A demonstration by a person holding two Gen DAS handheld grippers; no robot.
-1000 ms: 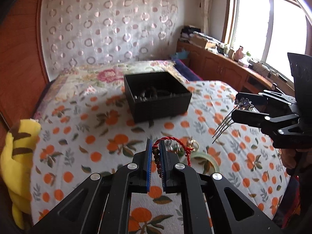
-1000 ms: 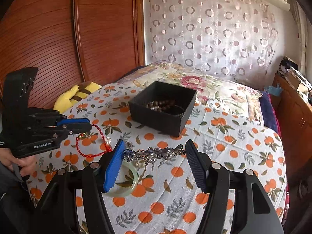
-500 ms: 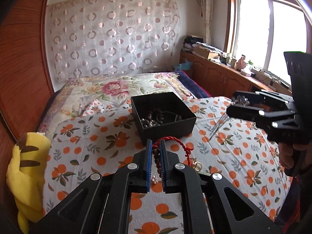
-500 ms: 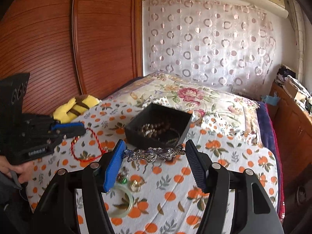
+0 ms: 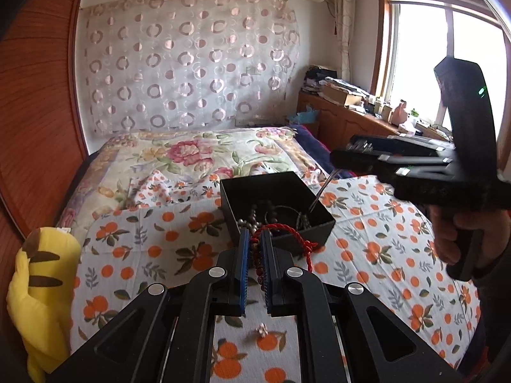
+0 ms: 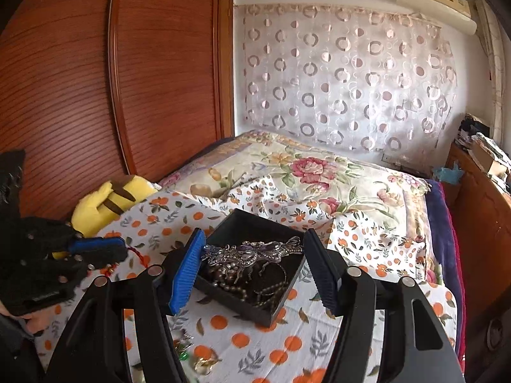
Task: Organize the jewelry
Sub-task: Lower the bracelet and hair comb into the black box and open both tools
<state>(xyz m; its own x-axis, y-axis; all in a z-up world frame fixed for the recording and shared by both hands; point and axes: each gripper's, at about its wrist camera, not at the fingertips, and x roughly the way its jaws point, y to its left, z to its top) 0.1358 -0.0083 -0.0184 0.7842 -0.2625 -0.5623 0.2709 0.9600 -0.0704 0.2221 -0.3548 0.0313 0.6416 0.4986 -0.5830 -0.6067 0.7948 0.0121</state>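
Observation:
A black open box [image 5: 281, 229] [image 6: 242, 303] with beaded jewelry inside sits on the orange-print bed cover. My left gripper [image 5: 254, 239] is shut on a red cord bracelet [image 5: 281, 228] with beads, held at the box's near edge. My right gripper [image 6: 254, 255] is shut on a silver hair comb [image 6: 252, 252], gripped end to end and held above the box; its prongs [image 5: 322, 191] hang over the box in the left wrist view. The right gripper [image 5: 348, 153] shows at the right of the left wrist view, and the left gripper [image 6: 121, 249] at the left of the right wrist view.
A yellow plush toy [image 5: 41, 290] [image 6: 108, 198] lies at the bed's left edge. Small loose jewelry pieces [image 6: 191, 354] and a small charm [image 5: 262, 330] lie on the cover near me. A wooden wardrobe [image 6: 95, 95] stands left; a cluttered wooden cabinet [image 5: 351, 118] stands right.
Both grippers have risen and moved forward towards the black box with their pieces. The comb now hangs over the box and the red bracelet is at its near edge.

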